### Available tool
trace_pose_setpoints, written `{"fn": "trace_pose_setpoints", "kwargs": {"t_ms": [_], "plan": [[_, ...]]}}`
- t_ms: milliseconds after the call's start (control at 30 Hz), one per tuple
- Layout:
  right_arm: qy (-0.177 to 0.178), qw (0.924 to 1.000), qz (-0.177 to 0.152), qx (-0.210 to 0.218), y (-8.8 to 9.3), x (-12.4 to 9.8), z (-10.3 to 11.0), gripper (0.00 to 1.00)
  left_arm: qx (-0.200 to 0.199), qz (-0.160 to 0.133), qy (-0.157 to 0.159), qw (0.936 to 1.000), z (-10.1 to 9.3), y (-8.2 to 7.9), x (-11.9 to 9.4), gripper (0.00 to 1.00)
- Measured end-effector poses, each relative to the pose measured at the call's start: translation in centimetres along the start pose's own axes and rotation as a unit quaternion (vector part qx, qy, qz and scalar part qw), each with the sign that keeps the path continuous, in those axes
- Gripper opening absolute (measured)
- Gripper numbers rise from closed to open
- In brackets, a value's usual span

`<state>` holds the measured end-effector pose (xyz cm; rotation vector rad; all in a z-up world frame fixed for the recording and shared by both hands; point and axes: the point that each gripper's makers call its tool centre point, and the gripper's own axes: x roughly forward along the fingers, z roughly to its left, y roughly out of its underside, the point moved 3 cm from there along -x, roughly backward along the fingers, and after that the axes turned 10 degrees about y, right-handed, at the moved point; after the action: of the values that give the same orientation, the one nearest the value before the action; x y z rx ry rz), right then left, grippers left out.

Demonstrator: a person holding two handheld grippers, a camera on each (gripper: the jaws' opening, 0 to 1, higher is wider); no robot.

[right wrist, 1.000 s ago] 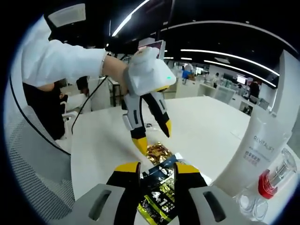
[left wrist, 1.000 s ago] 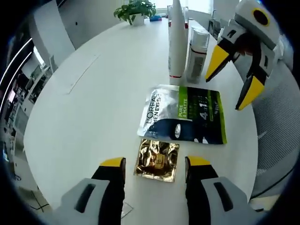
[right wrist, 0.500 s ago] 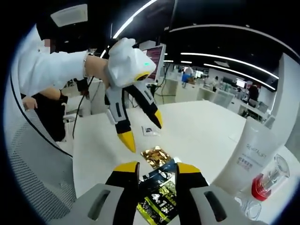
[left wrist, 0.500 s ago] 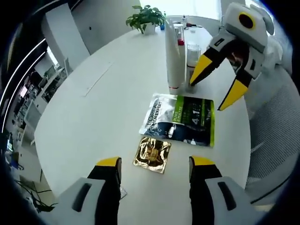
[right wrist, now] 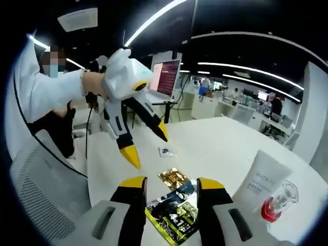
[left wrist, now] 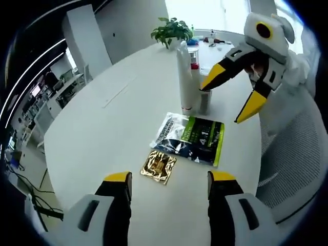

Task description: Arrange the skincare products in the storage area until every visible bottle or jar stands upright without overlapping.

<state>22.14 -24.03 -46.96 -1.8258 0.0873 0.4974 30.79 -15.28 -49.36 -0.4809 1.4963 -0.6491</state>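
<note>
I can make out "4.1" on the green-and-dark sachet (left wrist: 190, 139); its other print stays too blurred to read.

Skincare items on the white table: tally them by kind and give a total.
Upright containers: 2, the white tube and the clear bottle holding red liquid.
Flat sachets: 3, the green and dark sachet, the gold sachet and the small sachet.
Total: 5

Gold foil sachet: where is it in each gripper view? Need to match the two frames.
Left gripper view: gold foil sachet lies flat on the white table, centre, just beyond the jaws.
Right gripper view: gold foil sachet at lower centre, between and above the jaw tips.
Shared landmark: the green-and-dark L'Oreal pouch lying right beside it.
</note>
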Motion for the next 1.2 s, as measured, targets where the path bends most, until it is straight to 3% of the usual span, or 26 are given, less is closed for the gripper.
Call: {"fn": "trace_pose_setpoints", "kwargs": {"t_ms": [200, 333, 500, 800, 1200], "plan": [[0.000, 1.0000, 0.007, -0.004, 0.0, -1.4, -0.1, 0.42, -0.007, -0.017, -0.009, 0.9998, -0.1, 0.2, -1.1, 0.65], [0.021, 0.9995, 0.021, -0.010, 0.8, -3.0, -1.4, 0.51, -0.014, -0.026, -0.017, 0.9994, -0.8, 0.6, -2.6, 0.72], [0.047, 0.9985, 0.028, -0.006, 1.6, -4.2, -2.9, 0.55, -0.026, -0.039, -0.031, 0.9984, -0.9, 1.0, -3.6, 0.79], [0.077, 0.9958, 0.049, 0.011, 3.3, -6.3, -5.0, 0.67, -0.032, -0.037, -0.052, 0.9975, -2.0, 1.5, -5.1, 0.90], [0.093, 0.9916, 0.088, 0.015, 4.9, -9.3, -5.4, 0.85, -0.071, -0.064, -0.084, 0.9919, -3.7, 2.4, -6.8, 0.99]]}}
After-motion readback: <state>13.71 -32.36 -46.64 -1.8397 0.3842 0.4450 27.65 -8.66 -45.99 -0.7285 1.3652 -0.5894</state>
